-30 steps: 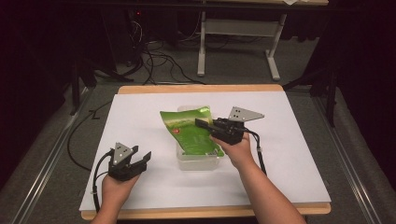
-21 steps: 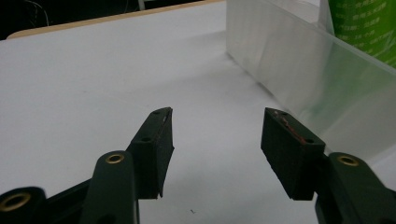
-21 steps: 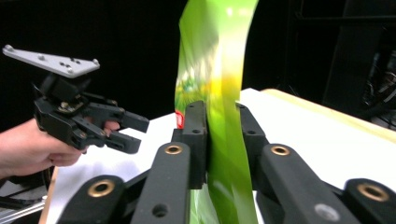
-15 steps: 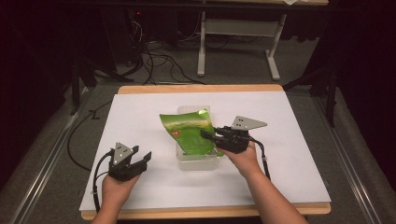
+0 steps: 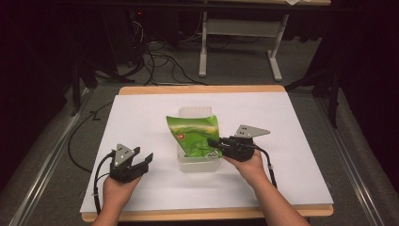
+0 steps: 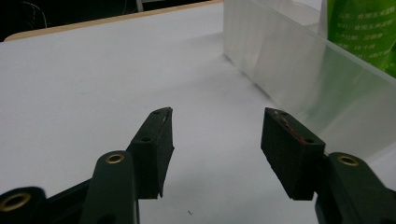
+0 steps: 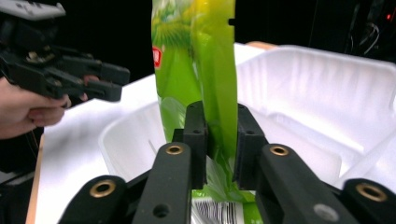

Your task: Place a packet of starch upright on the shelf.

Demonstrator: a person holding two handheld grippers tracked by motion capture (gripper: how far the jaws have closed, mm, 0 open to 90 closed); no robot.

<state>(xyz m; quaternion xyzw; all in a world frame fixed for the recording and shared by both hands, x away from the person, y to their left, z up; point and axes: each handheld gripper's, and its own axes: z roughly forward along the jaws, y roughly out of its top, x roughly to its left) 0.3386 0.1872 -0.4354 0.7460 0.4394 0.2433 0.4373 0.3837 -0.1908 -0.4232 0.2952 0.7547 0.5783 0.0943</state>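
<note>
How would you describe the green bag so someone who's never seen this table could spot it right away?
Start at the white table and find the clear plastic container near its middle. The green bag lies over that container, pinched at one edge by the right gripper. It is the one bright green, glossy printed thing there.

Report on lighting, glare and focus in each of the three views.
High view: white table top evenly lit, the room behind it dark, picture soft. Left gripper view: jaws sharp, clear container hazy, small print on the green bag blurred. Right gripper view: bright sheen on that bag, jaws fairly sharp, black backdrop.
</note>
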